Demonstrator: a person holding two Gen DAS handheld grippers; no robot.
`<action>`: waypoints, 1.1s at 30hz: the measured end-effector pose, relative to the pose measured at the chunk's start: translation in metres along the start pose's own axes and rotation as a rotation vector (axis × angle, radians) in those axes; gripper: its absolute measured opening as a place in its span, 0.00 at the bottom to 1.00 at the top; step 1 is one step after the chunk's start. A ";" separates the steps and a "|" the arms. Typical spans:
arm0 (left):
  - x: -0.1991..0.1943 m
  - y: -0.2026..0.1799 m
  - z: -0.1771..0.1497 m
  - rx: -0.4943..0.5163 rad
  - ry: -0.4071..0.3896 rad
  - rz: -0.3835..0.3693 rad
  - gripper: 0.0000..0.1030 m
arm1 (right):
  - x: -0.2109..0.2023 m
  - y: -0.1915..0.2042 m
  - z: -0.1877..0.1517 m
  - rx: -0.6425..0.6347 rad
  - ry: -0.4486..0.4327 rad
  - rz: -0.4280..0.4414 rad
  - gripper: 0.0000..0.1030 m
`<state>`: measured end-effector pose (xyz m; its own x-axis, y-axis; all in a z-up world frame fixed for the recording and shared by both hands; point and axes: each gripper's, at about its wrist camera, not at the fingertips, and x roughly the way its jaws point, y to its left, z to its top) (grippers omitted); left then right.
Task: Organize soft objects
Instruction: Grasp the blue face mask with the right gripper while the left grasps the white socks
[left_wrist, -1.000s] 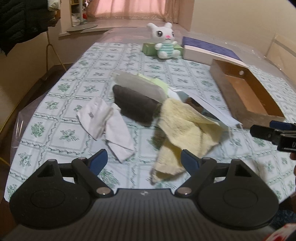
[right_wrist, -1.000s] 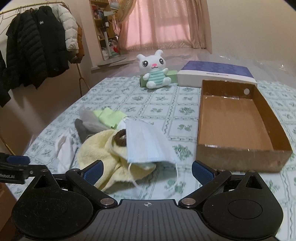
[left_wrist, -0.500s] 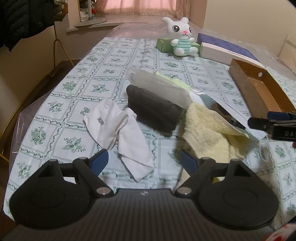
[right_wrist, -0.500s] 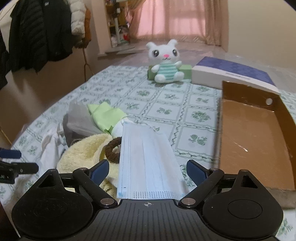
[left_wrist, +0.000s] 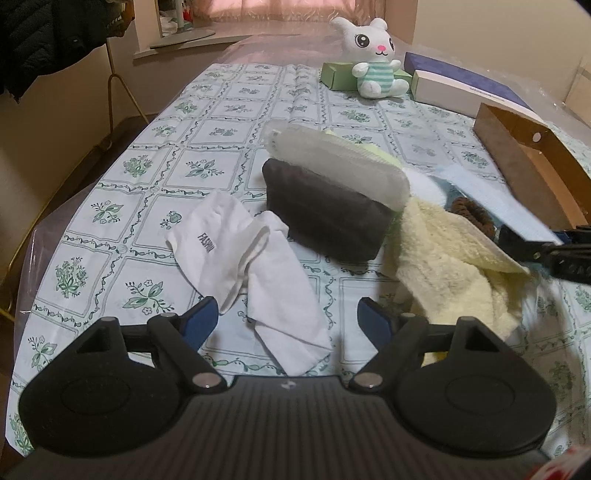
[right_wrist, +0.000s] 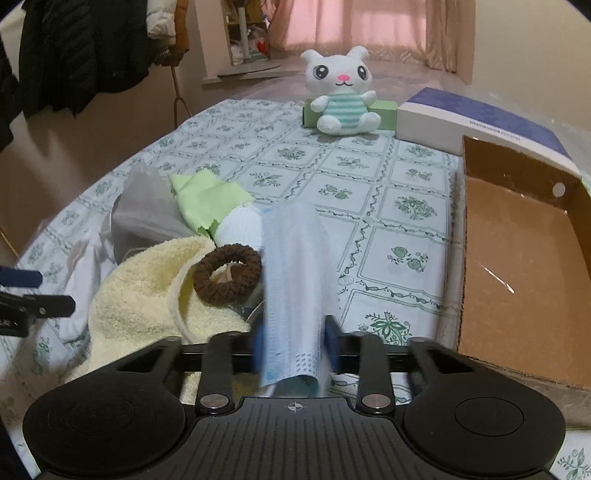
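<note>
The right gripper (right_wrist: 293, 345) has just been closing, and the pleated, pale blue face mask (right_wrist: 291, 280) sits bunched between its blue fingers (right_wrist: 330, 341), pinched at the near end, where a grid of tiny embossed dots shows. The rest of the mask drapes over the pile on the table (right_wrist: 354, 192). Just beside it lies a brown, ribbed hair scrunchie (right_wrist: 228, 272), ring-shaped, resting on a fluffy yellow terry towel (right_wrist: 144, 291). Behind those are a thin lime-green cloth (right_wrist: 207, 195) with a zigzag edge and a grey felt-like piece (right_wrist: 144, 210).

The left gripper (left_wrist: 284, 321) hangs wide open over a crumpled white sock (left_wrist: 255, 273), nothing between its fingers; grey letters on the sock seem to read "FASHION". Past it stands a dark charcoal pouch (left_wrist: 325, 214) with a translucent white pad (left_wrist: 332, 162) leaning on top.

On the right, an open brown cardboard box (right_wrist: 517, 258) with a round hole in its wall. At the far end sits a plush white bunny (right_wrist: 341, 92) in a green-striped shirt, against a small green box (right_wrist: 384, 110), next to a flat navy-and-white box (right_wrist: 476, 122) whose printing is too small to read. The cloth is glossy, with green floral squares.
</note>
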<state>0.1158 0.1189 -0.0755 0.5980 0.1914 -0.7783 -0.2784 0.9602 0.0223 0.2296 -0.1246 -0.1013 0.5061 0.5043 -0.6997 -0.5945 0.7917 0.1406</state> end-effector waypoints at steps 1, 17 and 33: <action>0.001 0.001 0.000 0.000 0.000 0.002 0.79 | -0.002 -0.003 0.001 0.019 -0.003 0.009 0.15; 0.025 0.010 0.011 0.014 -0.033 0.042 0.80 | -0.040 -0.050 0.014 0.299 -0.160 0.046 0.02; 0.057 0.019 0.024 0.046 0.004 0.066 0.23 | -0.041 -0.043 0.004 0.284 -0.134 0.052 0.02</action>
<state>0.1627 0.1534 -0.1049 0.5761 0.2541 -0.7769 -0.2821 0.9539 0.1027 0.2372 -0.1781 -0.0758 0.5687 0.5729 -0.5902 -0.4331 0.8186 0.3772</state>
